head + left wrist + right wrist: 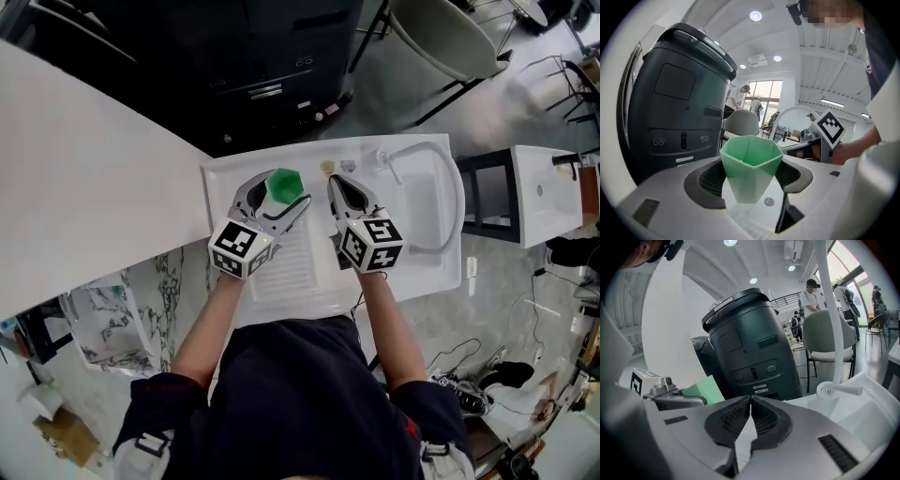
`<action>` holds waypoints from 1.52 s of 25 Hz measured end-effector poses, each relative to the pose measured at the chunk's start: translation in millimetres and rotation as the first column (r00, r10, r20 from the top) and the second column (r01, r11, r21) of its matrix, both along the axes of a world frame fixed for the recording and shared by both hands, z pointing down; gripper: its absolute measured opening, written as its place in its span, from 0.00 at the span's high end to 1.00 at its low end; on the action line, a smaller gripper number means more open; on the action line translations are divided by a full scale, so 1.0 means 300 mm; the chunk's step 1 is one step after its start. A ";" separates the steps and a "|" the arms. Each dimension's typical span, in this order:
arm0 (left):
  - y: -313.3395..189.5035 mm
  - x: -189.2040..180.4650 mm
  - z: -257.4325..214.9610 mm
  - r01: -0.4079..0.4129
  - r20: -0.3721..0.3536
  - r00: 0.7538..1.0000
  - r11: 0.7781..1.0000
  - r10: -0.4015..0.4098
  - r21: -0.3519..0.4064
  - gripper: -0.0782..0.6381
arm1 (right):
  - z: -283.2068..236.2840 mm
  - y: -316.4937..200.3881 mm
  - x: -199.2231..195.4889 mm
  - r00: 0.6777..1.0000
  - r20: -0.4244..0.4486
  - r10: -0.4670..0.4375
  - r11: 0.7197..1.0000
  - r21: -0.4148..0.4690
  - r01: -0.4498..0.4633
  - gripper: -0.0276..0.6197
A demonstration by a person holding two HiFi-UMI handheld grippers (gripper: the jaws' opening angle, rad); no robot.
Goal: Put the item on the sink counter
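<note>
- Green plastic, faceted and open at the top: the cup [284, 184] is the item, and it sits between the jaws of your left gripper [283, 192], on the far side of the ribbed drainboard from the faucet [427, 155].
- Your left jaws stand wide but are clamped on the cup, a dark pad pressed to each of its slanted sides. Its mouth faces up.
- The cup hangs low over the white sink counter [281, 272]. Whether its base touches the surface cannot be told from any view.
- To finish well, I judge that you should lower it straight down until the base sits flat, and only then spread the jaws.
- The sides taper toward the base, so a slack grip could let the cup slide up or tip. Hold it level and open both pads evenly.
- Pick a flat patch of counter, away from the faucet and from the basin [422, 202] below it, so the cup cannot roll in.
- Your left forearm reaches forward with the marker cube facing up and the jaws pointing away from you.
- Your right gripper [334, 185] lies between the cup and the faucet. Its jaws are pressed together with nothing between them, so leave it where it is.
</note>
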State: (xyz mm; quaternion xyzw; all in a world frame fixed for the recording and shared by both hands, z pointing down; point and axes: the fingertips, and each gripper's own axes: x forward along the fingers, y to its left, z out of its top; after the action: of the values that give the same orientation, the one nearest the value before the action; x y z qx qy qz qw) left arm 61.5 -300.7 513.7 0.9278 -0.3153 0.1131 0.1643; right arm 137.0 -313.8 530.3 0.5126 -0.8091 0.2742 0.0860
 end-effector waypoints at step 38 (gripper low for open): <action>-0.129 -0.022 0.295 0.066 0.108 0.992 0.998 -0.067 0.008 0.44 | 0.269 -0.021 -0.007 1.000 0.001 -0.029 0.989 -0.147 0.029 0.90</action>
State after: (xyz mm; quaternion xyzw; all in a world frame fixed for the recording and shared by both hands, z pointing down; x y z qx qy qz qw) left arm 54.9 -339.5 602.2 0.9097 -0.3547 0.1567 0.1484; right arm 135.0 -320.2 611.1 0.4931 -0.7941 0.3314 0.1281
